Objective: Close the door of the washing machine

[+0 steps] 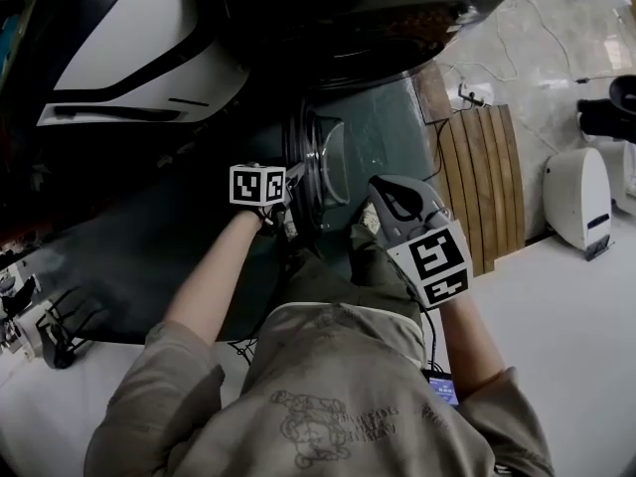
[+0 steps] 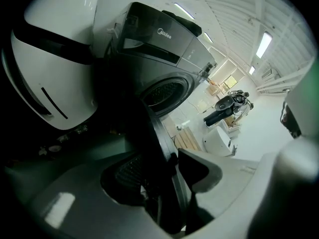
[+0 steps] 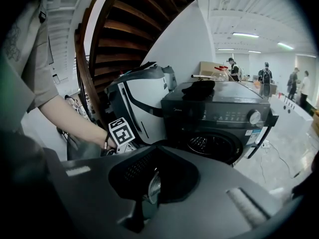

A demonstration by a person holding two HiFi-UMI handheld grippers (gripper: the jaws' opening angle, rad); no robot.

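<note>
The dark washing machine [image 1: 397, 8] stands ahead with its round door [image 1: 323, 172] swung out toward me, leaving the drum opening [image 3: 209, 146] bare. My left gripper [image 1: 286, 195] is shut on the door's outer rim. In the left gripper view the dark door edge [image 2: 159, 148] runs between the jaws of my left gripper [image 2: 172, 183]. My right gripper [image 1: 373, 199] hovers just right of the door, shut and holding nothing. From the right gripper view, the machine front [image 3: 219, 118] lies beyond my right gripper [image 3: 154, 156].
A white-and-black appliance [image 1: 129, 48] stands close on the machine's left. A wooden slatted board [image 1: 487, 182] and a white device [image 1: 579, 197] lie on the floor to the right. A staircase [image 3: 134, 29] rises behind. People stand far off [image 3: 264, 76].
</note>
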